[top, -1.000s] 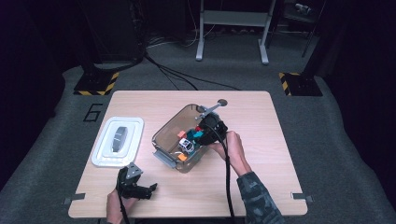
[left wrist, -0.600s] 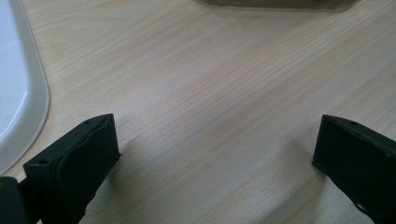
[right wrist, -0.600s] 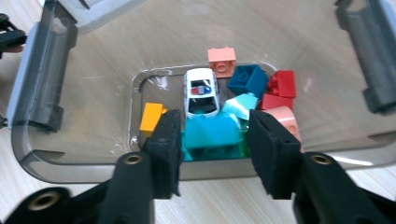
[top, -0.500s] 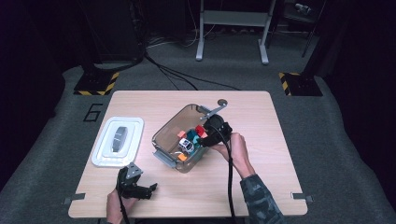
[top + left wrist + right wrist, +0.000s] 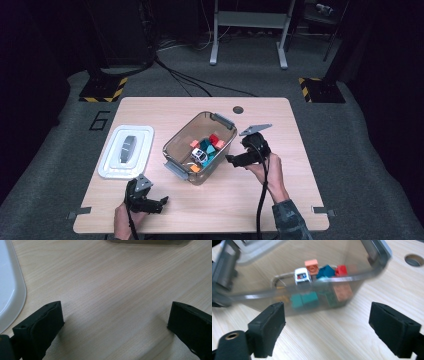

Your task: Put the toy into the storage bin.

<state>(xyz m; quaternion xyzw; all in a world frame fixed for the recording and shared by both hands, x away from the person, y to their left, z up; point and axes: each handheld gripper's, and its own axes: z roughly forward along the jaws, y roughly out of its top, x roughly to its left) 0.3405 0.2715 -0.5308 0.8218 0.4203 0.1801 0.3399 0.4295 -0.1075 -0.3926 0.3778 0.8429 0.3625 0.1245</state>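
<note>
The clear plastic bin (image 5: 200, 147) sits near the middle of the wooden table (image 5: 300, 130), lidless, with a small heap of colored blocks (image 5: 312, 298) and a white toy car (image 5: 199, 155) lying at its bottom. Its white lid (image 5: 126, 151) rests flat on the table to the left, well apart from the bin, which keeps the opening free for dropping things in.

The right gripper (image 5: 235, 160) hangs just beside the bin's right wall, outside it, pointing back toward the toys. Its jaws have just been opening and now stand spread with nothing between them (the right gripper view shows only bare table in the gap, the bin beyond), which suggests an item has just been let go inside.

The left gripper (image 5: 161, 202) lies at the near left edge of the table, jaws spread wide and empty over bare wood, the lid's corner just to its left. It seems parked there, out of the way of the working hand.
</note>
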